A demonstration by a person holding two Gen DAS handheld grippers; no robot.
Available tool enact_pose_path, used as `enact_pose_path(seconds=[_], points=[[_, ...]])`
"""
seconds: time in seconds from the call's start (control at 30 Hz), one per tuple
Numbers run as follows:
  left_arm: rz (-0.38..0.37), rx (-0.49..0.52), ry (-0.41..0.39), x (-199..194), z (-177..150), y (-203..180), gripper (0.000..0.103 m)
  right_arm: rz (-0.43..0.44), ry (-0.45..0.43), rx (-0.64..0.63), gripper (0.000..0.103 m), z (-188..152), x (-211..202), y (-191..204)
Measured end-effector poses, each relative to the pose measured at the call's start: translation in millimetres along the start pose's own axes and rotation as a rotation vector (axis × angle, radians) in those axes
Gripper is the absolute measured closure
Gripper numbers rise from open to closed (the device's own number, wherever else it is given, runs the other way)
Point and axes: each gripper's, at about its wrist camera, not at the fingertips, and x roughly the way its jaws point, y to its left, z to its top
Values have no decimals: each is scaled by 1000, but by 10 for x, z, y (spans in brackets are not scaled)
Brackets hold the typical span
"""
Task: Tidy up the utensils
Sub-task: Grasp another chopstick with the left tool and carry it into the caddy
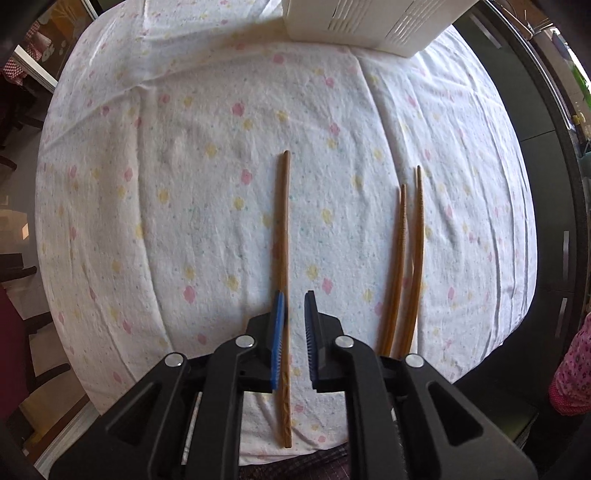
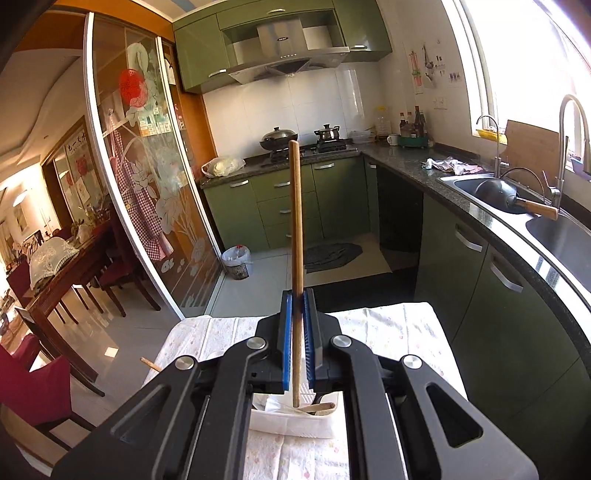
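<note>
A brown wooden chopstick (image 1: 282, 236) lies straight on the flowered cloth. Two more chopsticks (image 1: 406, 266) lie side by side to its right, well apart from it. A fourth chopstick (image 2: 296, 221) stands nearly upright above the white slotted holder (image 2: 295, 421).

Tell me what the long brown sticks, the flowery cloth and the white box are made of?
The chopsticks look like wood or bamboo: matte brown, with a carved pattern near the thick end. The tablecloth seems soft woven cotton, wrinkled, printed with pink and yellow flowers. The white utensil holder looks like smooth moulded plastic with slotted vents.
</note>
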Motion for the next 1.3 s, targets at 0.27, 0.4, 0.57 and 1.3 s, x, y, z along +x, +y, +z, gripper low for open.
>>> enact_pose_path(seconds=[0.27, 0.4, 0.57, 1.3], points=[[20, -1, 17, 76, -65, 26, 82, -7, 12, -33, 96, -96, 25, 49], [56, 27, 25, 100, -36, -87, 88, -9, 16, -43, 96, -98, 13, 84], [64, 39, 24, 109, 42, -153, 96, -3, 11, -52, 95, -95, -32, 76], [-86, 44, -500, -1693, 44, -233, 97, 116, -262, 77, 91, -406, -1611, -563]])
